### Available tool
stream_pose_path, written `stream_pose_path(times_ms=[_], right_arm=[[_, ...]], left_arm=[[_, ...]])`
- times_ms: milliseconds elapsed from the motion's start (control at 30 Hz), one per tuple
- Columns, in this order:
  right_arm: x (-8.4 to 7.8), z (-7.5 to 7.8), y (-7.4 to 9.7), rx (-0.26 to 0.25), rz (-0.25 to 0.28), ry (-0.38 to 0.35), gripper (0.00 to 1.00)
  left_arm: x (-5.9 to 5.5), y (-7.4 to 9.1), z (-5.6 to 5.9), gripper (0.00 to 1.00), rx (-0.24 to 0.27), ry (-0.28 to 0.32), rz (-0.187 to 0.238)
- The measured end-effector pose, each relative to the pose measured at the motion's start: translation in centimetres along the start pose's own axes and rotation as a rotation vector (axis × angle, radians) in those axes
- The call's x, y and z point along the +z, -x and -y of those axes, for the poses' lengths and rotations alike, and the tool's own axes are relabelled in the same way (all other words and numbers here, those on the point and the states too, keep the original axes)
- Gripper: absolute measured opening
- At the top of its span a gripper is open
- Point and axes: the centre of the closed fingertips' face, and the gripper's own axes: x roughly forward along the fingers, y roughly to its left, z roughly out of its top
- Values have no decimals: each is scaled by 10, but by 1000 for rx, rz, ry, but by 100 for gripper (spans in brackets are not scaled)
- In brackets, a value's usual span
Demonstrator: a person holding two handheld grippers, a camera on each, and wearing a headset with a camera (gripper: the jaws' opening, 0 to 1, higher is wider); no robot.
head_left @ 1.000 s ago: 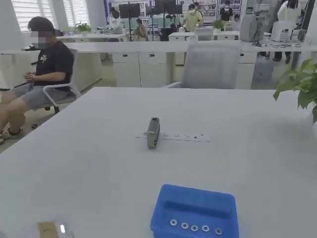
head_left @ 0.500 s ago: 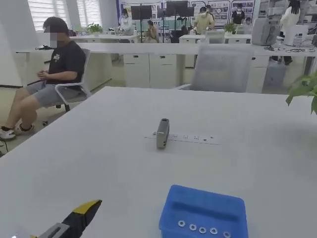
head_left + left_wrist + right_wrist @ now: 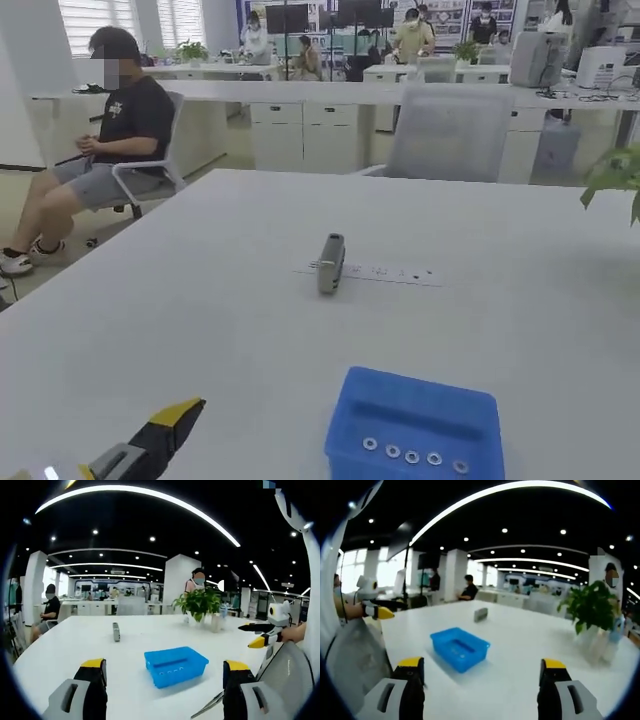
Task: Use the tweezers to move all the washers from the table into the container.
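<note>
Your left gripper [image 3: 164,664] has its jaws spread wide, gripping nothing. The tweezers [image 3: 207,711] lie on the surface [image 3: 200,320] at 5 o'clock in the left gripper view. Your right gripper [image 3: 480,662] is likewise spread and empty. In the head view the blue container [image 3: 415,420] sits at 5 o'clock, with five washers [image 3: 412,457] in a row inside. Beyond it, a grey device [image 3: 331,263] lies near centre.

Five washers [image 3: 412,456] inside blue container [image 3: 398,398]
</note>
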Motion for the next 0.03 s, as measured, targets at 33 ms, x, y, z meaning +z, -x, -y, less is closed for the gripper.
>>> stream_pose_path(times_ms=[33], right_arm=[[0,0,0,-1,0,0,94]], left_arm=[[0,0,0,99,-1,1,0]])
